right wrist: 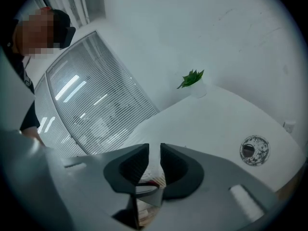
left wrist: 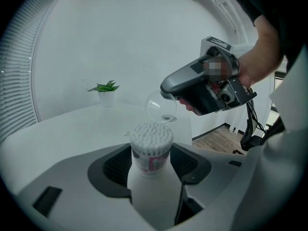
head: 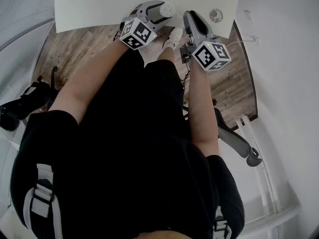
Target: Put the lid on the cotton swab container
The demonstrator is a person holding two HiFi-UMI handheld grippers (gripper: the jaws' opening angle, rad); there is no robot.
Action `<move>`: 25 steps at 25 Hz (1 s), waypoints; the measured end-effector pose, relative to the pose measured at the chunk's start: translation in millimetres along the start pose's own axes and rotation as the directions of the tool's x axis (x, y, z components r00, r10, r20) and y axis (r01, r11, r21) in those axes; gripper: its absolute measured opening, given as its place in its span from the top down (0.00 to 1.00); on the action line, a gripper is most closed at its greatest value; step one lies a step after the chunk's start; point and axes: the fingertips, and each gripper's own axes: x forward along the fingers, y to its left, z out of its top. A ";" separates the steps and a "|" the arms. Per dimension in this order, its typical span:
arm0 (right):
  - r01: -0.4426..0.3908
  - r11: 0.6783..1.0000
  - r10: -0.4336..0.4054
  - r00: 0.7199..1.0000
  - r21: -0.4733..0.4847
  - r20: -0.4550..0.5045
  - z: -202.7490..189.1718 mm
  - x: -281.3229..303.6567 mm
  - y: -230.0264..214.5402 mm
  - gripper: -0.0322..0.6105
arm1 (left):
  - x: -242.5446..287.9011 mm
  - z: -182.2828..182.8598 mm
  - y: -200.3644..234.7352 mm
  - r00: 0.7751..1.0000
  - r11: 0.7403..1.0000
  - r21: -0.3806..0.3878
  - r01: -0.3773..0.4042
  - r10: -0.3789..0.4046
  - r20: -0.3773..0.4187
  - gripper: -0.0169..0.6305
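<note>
Your left gripper (left wrist: 150, 153) stands wide and is closed around the cotton swab container (left wrist: 150, 166). Its pads press on both sides of the body, just under the packed swab heads (left wrist: 151, 133). The container sits upright between the jaws, over the white worktop (left wrist: 72, 134).

Your right gripper (right wrist: 154, 153) is pinched narrow on the clear lid (left wrist: 161, 108), holding it by a thin part of its wall or edge. In the left gripper view the lid hangs tilted, above and slightly beyond the swabs, not touching them.

How the 2 things will likely handle:
- **Lid:** It looks like thin, see-through plastic, so it should be very light, fairly stiff and slick. A hard squeeze could flex or crack it, and a loose one could let it swivel. Keep the hold at the edge and leave the open mouth free to go down over the swabs.
- **Container:** It seems light too, with a smooth labelled wall that may slip or twist when the lid pushes down. Your low, 2-sided hold on the body suits that.
- **Swabs:** The heads are soft and stand above the rim, so a tilted lid may snag or bend them. Level it and centre it before you press.
</note>
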 end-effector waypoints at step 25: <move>-0.144 0.989 0.140 0.984 -0.033 -0.114 -33.3 41.0 44.5 0.81 | 3.5 -1.6 1.0 1.000 1.000 -0.020 0.012 -0.012 0.007 0.58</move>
